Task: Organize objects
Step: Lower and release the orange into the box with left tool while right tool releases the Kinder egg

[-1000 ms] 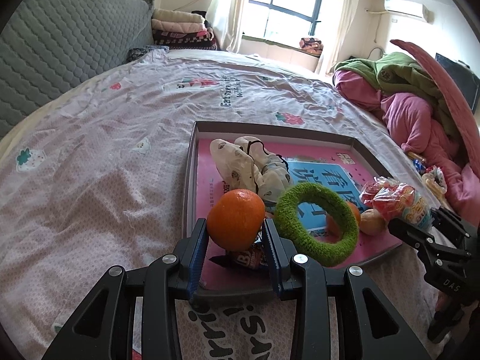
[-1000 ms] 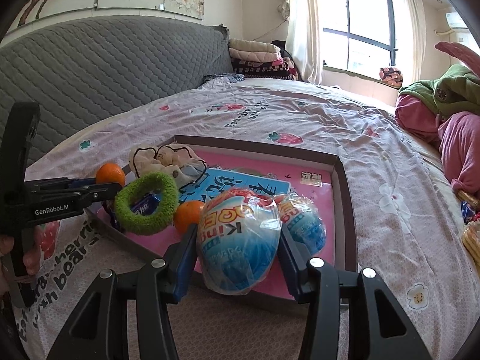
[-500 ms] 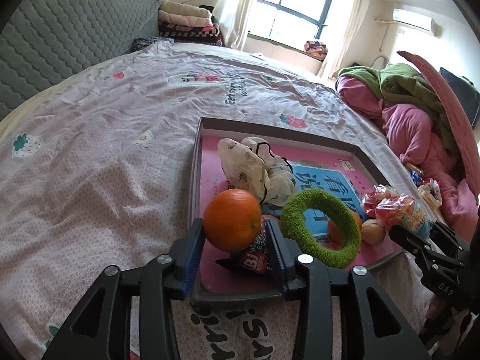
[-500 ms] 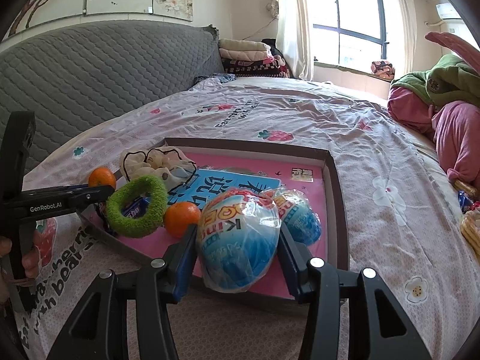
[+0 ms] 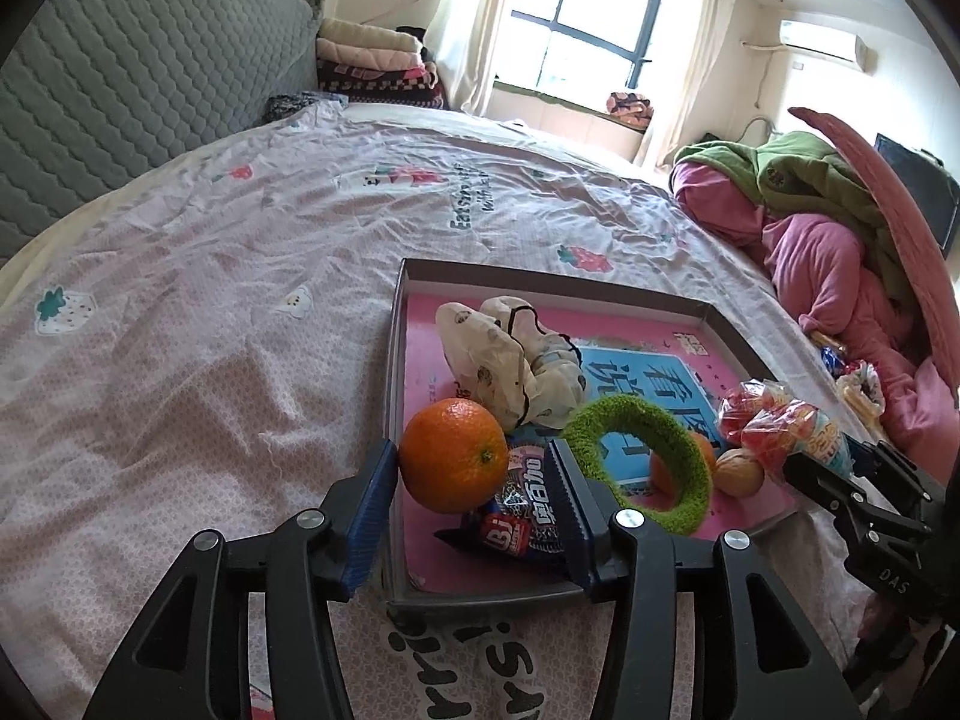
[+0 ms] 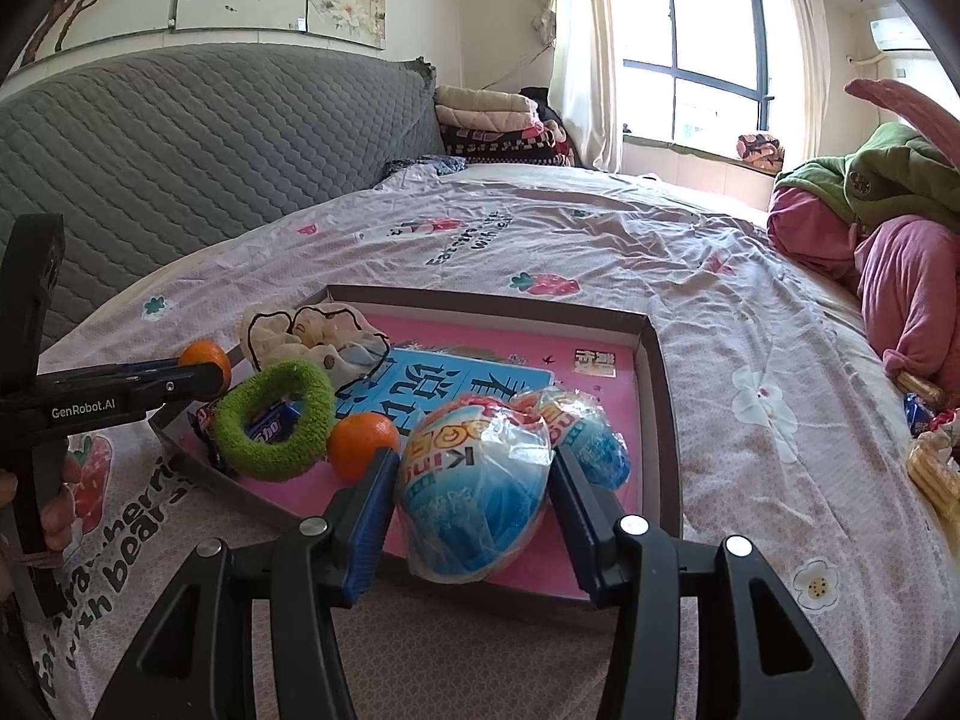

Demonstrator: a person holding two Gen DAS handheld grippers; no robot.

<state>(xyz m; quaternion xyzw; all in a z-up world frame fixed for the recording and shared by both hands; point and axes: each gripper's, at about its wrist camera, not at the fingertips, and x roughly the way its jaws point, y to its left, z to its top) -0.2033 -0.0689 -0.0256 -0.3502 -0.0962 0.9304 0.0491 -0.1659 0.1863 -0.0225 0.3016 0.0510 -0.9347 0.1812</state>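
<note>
A shallow box tray (image 5: 540,277) with a pink printed floor lies on the bed. It holds a cream cloth bundle (image 5: 510,348), a green fuzzy ring (image 5: 642,456), a dark snack packet (image 5: 528,510), a second orange (image 6: 362,445) and a walnut (image 5: 741,471). My left gripper (image 5: 474,468) has widened; an orange (image 5: 453,462) sits between its pads over the tray's near left corner, touching only the left pad. My right gripper (image 6: 474,486) is shut on a blue and white toy egg in plastic wrap (image 6: 474,492), above the tray's near right edge (image 6: 666,420).
The bed has a pink patterned sheet (image 5: 210,300) and a grey quilted headboard (image 5: 120,96). Pink and green bedding (image 5: 828,228) is piled at the right. Loose snack packets (image 6: 927,450) lie on the sheet right of the tray. Folded blankets (image 5: 378,60) sit by the window.
The left gripper's jaws have spread apart around the orange, which sits lower over the tray corner. The right gripper still holds the wrapped egg, shifted slightly toward the tray.
</note>
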